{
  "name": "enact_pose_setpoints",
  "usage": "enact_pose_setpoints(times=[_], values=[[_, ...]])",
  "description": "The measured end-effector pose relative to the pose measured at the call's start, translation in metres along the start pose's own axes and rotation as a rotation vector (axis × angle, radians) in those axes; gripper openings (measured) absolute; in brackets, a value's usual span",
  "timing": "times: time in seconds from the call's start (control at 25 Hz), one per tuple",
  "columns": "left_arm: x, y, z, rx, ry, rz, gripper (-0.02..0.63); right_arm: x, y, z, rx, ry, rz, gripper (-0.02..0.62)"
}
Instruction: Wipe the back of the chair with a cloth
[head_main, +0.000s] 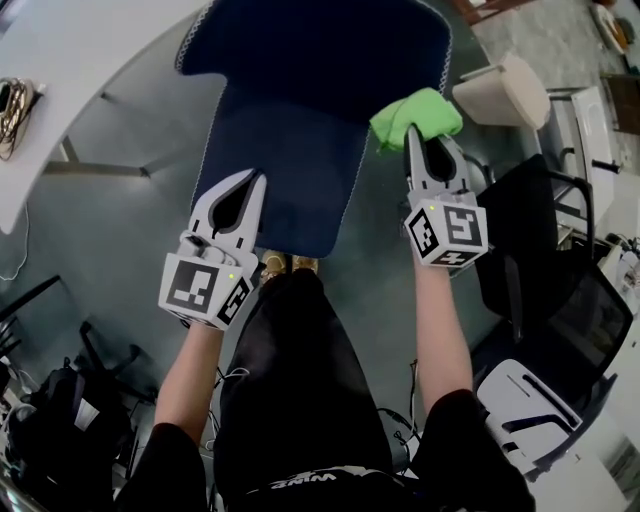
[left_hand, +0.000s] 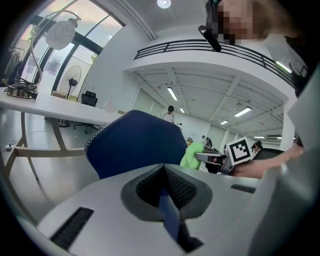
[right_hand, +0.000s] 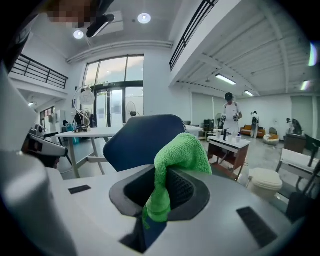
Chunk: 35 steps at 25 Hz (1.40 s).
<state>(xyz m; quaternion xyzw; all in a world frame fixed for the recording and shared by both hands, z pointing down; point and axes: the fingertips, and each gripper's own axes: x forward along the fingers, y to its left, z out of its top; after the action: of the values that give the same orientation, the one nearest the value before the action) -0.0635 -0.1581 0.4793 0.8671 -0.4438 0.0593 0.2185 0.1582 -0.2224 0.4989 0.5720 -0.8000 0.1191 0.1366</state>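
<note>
The dark blue chair back (head_main: 300, 90) stands in front of me, its top edge (head_main: 290, 235) nearest my body. In the left gripper view the chair back (left_hand: 137, 142) rises just beyond the jaws; the right gripper view shows the chair back (right_hand: 142, 137) behind the cloth. My right gripper (head_main: 418, 132) is shut on a green cloth (head_main: 415, 117), held at the chair back's right edge. The cloth (right_hand: 175, 162) hangs out of the jaws. My left gripper (head_main: 255, 182) is shut and holds nothing, over the chair back's left part.
A white table (head_main: 50, 70) with cables stands at the left. A cream stool (head_main: 505, 90) and black office chairs (head_main: 560, 300) crowd the right side. A black bag (head_main: 60, 430) lies on the grey floor at lower left. A person (right_hand: 230, 115) stands far off.
</note>
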Motion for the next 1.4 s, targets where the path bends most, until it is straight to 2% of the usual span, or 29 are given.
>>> enact_pose_setpoints(times=[0.28, 0.72, 1.04, 1.4], values=[[-0.008, -0.001, -0.004, 0.003, 0.013, 0.002, -0.002, -0.004, -0.023, -0.028, 0.028, 0.043, -0.063, 0.054], [-0.009, 0.005, -0.015, -0.014, 0.018, 0.023, -0.002, 0.071, -0.003, -0.021, 0.0, 0.043, -0.013, 0.054], [-0.008, 0.019, -0.012, -0.022, 0.005, 0.048, -0.002, 0.126, 0.049, -0.007, 0.032, 0.033, 0.102, 0.054], [-0.024, 0.052, -0.01, -0.058, -0.011, 0.104, -0.002, 0.188, 0.154, 0.01, 0.016, 0.025, 0.306, 0.054]])
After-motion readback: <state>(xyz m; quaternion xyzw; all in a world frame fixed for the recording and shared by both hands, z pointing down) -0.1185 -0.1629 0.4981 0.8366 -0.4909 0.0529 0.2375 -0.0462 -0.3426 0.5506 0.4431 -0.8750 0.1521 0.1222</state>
